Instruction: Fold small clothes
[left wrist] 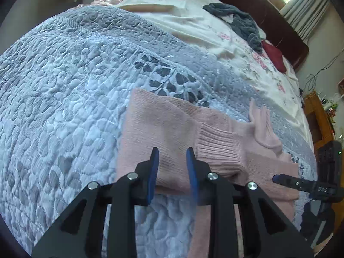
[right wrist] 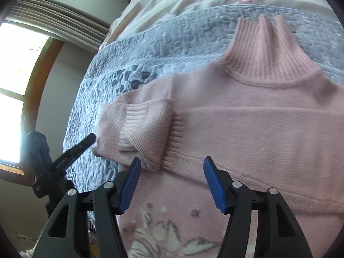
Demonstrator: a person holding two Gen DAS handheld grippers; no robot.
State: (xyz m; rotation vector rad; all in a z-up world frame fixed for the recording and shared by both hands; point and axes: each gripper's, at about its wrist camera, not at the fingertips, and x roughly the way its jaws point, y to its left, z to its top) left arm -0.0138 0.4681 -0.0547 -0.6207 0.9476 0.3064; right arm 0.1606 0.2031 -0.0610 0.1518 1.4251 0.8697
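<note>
A: The fingers (left wrist: 155, 161) of the left gripper (left wrist: 172, 157) stand a little apart, blue pads facing each other, with pink knit showing in the gap. Nothing is pinched between them as far as I can tell; the cloth lies below and beyond the tips.

B: And the right gripper (right wrist: 173, 167)?

A: Spread wide, released. Its two blue fingers (right wrist: 211, 180) hover over the front of the pink sweater (right wrist: 247, 124), holding nothing.

B: Where does the sweater lie?

A: Flat on the bed, on the grey-blue quilted bedspread (left wrist: 64, 86). In the right wrist view the ribbed turtleneck collar (right wrist: 264, 49) points away from the camera, and one sleeve is folded across the body, its ribbed cuff (right wrist: 139, 126) resting on the chest. Near the bottom of that view a pale printed pattern shows on the knit.

B: What does the left view show of it?

A: The folded sleeve (left wrist: 163, 126) runs straight out from the left fingers, with the ribbed cuff to the right of them. The right gripper's dark tip enters at the right edge, over the sweater's far side.

B: Anything else on the bed?

A: Beyond the bedspread a white floral sheet (left wrist: 193, 28), with a crumpled grey garment (left wrist: 240, 21) and a dark red item (left wrist: 275, 56) on it, well apart from the sweater, near the dark headboard (left wrist: 268, 6).
</note>
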